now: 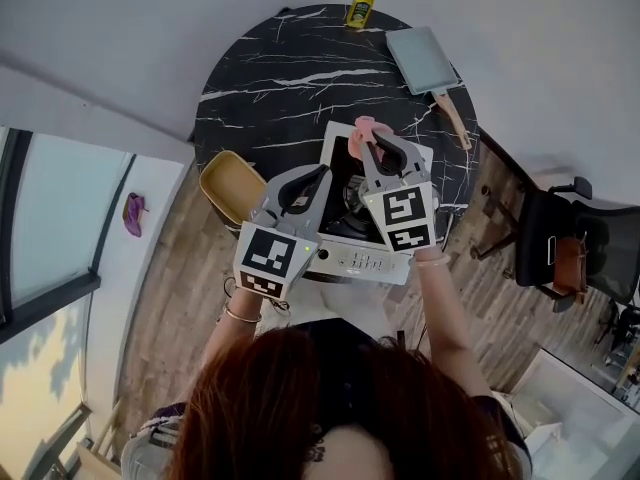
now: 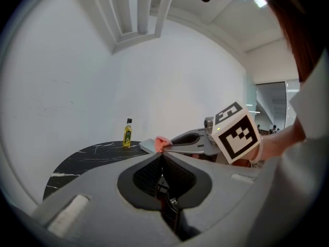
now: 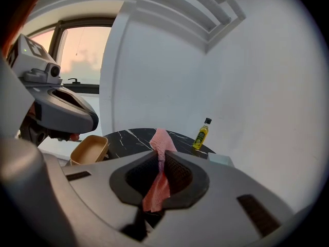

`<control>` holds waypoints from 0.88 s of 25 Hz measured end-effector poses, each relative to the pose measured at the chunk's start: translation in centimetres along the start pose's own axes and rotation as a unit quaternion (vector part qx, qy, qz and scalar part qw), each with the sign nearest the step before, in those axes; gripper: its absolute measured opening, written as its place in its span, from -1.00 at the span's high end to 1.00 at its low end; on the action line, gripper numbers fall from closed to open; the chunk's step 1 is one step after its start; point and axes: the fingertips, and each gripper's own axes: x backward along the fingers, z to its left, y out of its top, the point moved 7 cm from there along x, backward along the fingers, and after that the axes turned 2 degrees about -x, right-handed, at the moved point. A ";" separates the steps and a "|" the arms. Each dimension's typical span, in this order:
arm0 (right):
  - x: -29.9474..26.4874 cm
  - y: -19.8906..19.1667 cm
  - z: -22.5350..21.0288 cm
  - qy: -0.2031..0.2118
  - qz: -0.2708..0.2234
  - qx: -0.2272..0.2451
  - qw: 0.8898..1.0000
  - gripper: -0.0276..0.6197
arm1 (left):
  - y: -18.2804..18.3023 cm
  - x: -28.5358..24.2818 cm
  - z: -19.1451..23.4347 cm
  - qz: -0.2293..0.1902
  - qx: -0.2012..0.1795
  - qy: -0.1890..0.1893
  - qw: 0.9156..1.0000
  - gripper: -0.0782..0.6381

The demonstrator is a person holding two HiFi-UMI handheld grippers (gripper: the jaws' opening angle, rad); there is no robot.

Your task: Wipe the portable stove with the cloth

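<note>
The round black marble table (image 1: 270, 78) filled the scene, and the white portable stove (image 1: 365, 260) sat at its near edge. Over the stove, the left gripper (image 1: 320, 174) hovered with its jaws pressed together on nothing. The right gripper (image 1: 371, 143) was clamped on the pink cloth (image 1: 362, 127) above the stove's far edge, though whether it touched the top was hard to say. A grey pan (image 1: 422, 56) lay far right, a tan tray (image 1: 232, 183) left of the stove, and a small oil bottle (image 1: 362, 1) at the far rim.
</note>
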 end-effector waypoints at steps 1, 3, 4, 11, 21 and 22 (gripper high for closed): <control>-0.3 -0.3 0.0 0.006 0.003 0.005 1.000 0.80 | -0.2 -0.2 -0.1 0.002 0.003 0.003 1.000 0.75; -1.0 -0.8 -0.2 0.016 0.009 0.011 1.000 0.80 | -0.7 -0.6 -0.2 0.008 0.008 0.010 1.000 0.75; -1.3 -1.1 -0.3 0.022 0.012 0.013 1.000 0.80 | -1.0 -0.8 -0.2 0.010 0.011 0.014 1.000 0.75; -3.5 -2.4 -1.4 0.061 0.020 0.037 0.997 0.79 | -2.4 -1.7 -1.0 0.019 0.035 0.043 0.998 0.75; -7.1 -3.5 -2.0 0.105 0.029 0.074 0.991 0.79 | -3.8 -2.2 -1.8 0.027 0.045 0.071 0.996 0.75; -7.5 -3.6 -1.9 0.110 0.029 0.078 0.990 0.79 | -4.0 -2.1 -1.8 0.028 0.046 0.073 0.996 0.75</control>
